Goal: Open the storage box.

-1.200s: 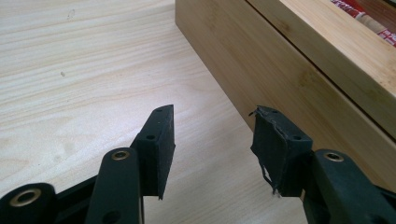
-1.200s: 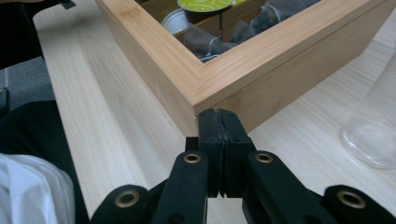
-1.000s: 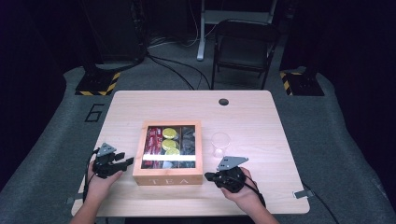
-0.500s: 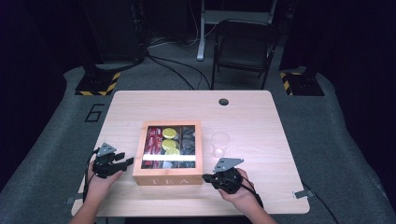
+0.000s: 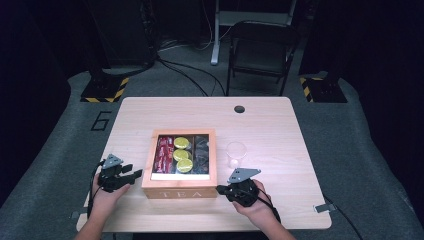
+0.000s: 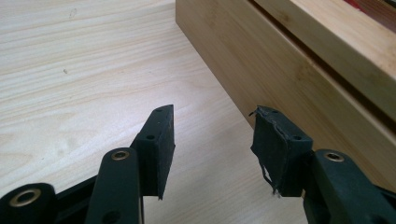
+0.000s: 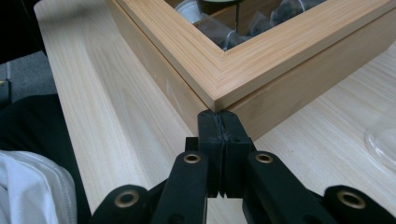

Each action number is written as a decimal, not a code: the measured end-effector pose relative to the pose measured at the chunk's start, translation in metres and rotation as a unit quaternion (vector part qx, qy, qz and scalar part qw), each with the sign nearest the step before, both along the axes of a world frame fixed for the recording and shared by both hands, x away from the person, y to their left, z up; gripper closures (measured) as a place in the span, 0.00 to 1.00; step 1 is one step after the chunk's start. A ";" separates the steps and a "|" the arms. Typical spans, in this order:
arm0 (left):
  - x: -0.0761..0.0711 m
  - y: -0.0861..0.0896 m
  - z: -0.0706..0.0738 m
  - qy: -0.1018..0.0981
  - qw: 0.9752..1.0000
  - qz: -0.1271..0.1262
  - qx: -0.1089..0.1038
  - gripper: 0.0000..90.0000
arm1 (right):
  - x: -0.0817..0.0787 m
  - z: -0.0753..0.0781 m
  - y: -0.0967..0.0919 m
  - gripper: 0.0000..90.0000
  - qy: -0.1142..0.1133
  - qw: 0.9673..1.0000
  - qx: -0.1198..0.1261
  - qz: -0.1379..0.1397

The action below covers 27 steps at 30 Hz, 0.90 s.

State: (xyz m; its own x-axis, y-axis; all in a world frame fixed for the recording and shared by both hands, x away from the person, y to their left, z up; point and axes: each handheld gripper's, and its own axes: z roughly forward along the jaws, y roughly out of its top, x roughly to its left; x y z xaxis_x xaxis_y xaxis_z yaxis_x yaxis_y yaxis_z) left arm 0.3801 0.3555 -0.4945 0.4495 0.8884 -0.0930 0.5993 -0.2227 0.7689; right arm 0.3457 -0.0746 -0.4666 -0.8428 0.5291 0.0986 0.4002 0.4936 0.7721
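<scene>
A wooden tea box with a glass-paned lid sits near the table's front edge. Red packets, yellow-green round pods and dark sachets lie inside it. My left gripper rests on the table just left of the box. In the left gripper view it stands open with nothing between the jaws, beside the box's side wall. My right gripper is at the box's front right corner. In the right gripper view it is shut, its tips right at the corner just below the lid's edge.
A clear plastic cup stands just right of the box, close behind my right hand, and its rim shows in the right gripper view. The table has a cable hole at the back. A folding chair stands beyond it.
My right gripper has shifted slightly left toward the box's corner. The left gripper has kept still.
</scene>
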 end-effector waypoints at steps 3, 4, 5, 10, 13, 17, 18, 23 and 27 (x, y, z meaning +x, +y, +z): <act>-0.004 0.003 0.001 -0.006 1.000 0.002 0.001 0.54 | 0.002 0.002 0.000 0.99 0.001 1.000 0.011 0.003; -0.006 0.004 0.002 -0.010 1.000 0.004 -0.002 0.54 | 0.003 0.004 0.000 0.99 0.002 1.000 0.011 0.005; -0.009 0.004 0.003 -0.015 1.000 0.006 -0.007 0.54 | 0.003 0.006 0.001 0.99 0.002 1.000 0.014 0.004; -0.024 0.004 0.011 -0.030 0.999 0.001 -0.015 0.55 | 0.008 0.009 0.005 0.99 0.003 1.000 0.025 0.008; -0.032 0.002 0.016 -0.035 0.999 -0.007 -0.015 0.55 | 0.011 0.009 0.008 0.99 0.008 1.000 0.025 0.011; -0.042 -0.003 0.022 -0.045 0.999 -0.021 -0.018 0.55 | 0.013 0.011 0.009 0.99 0.007 0.999 0.031 0.014; -0.044 -0.005 0.024 -0.047 0.998 -0.028 -0.021 0.55 | 0.014 0.012 0.009 0.99 0.003 0.999 0.034 0.016; -0.054 -0.014 0.033 -0.063 0.996 -0.063 -0.020 0.55 | 0.017 0.015 0.010 0.99 0.002 0.999 0.041 0.022; -0.057 -0.020 0.036 -0.065 0.995 -0.074 -0.019 0.56 | 0.017 0.015 0.011 0.99 0.002 0.999 0.047 0.019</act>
State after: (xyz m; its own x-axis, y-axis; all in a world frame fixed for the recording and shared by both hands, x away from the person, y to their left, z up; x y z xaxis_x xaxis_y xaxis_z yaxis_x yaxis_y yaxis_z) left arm 0.3228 0.3353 -0.4586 0.5852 0.8088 -0.0581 0.4565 -0.2693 0.8480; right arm 0.3629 -0.0638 -0.4513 -0.8615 0.4852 0.1497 0.3858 0.4337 0.8143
